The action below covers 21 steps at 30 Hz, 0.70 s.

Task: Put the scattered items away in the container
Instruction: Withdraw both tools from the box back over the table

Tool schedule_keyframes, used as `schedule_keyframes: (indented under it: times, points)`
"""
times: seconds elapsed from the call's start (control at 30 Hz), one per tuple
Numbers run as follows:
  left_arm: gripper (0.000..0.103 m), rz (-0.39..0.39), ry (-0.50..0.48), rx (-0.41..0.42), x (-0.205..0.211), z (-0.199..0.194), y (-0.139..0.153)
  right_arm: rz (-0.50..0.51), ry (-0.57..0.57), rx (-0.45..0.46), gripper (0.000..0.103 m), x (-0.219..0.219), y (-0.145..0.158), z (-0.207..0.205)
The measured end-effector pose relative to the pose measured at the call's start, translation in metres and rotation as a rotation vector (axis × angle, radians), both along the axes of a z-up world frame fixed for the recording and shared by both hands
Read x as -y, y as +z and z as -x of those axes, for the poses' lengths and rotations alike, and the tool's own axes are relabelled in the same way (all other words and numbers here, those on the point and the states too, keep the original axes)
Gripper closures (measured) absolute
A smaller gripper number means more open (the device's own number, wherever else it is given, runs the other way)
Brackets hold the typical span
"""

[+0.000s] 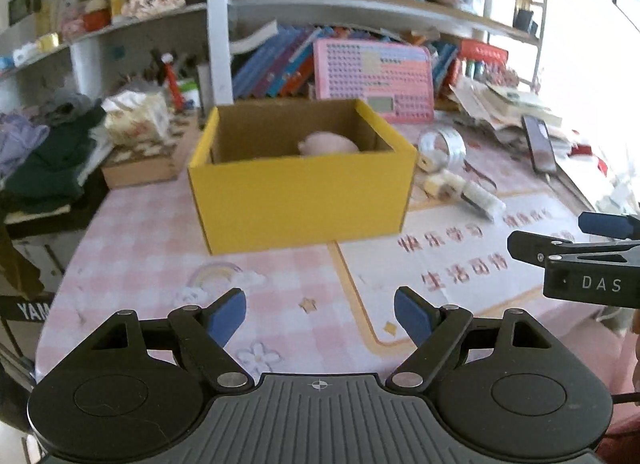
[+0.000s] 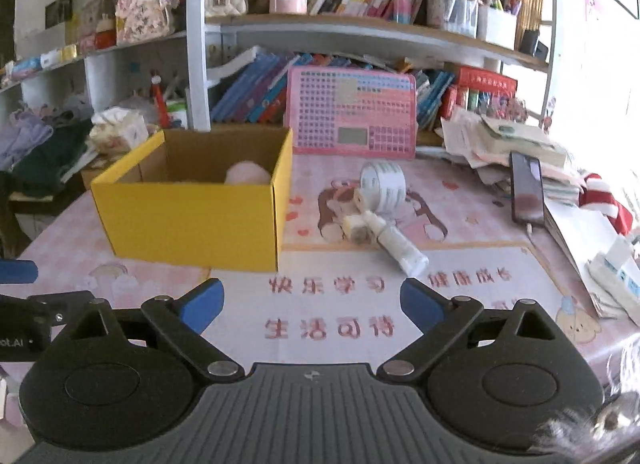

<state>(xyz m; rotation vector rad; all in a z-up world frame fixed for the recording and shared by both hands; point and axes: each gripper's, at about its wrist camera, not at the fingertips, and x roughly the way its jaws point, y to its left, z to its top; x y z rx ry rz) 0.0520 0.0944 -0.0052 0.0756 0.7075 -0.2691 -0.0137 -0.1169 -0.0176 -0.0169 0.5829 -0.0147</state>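
Both claws, left (image 1: 320,318) and right (image 2: 312,304), gape empty over surface (image 2: 480,288) front edge; yellow box (image 2: 192,216) ahead-left, tape roll (image 2: 384,184) and tube (image 2: 396,242) ahead of right claw.

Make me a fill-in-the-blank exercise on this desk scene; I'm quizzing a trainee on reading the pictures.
1. The box on the desk is ____ on the outside.
2. Inside the box lies one ____ soft item.
3. The tape roll stands on the desk, ____ the box.
4. Between the pads of the right gripper there is ____.

Missing words: yellow; pink; outside; nothing
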Motion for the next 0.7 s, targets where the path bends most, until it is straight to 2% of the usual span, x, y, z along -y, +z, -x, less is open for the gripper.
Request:
schedule_keyframes:
  times: [0.37,0.53,0.7]
  points:
    - [0.019,0.000,-0.050,-0.069,0.021,-0.004,-0.012,-0.008,0.017,-0.089,0.007,0.013,-0.011,0.006]
    - [0.019,-0.021,-0.069,-0.121,0.033,-0.005,-0.019,-0.011,0.019,-0.121,0.015,0.020,-0.014,0.004]
    - [0.019,-0.023,-0.079,-0.139,0.043,-0.007,-0.022,-0.017,0.024,-0.150,0.017,0.029,-0.019,0.003]
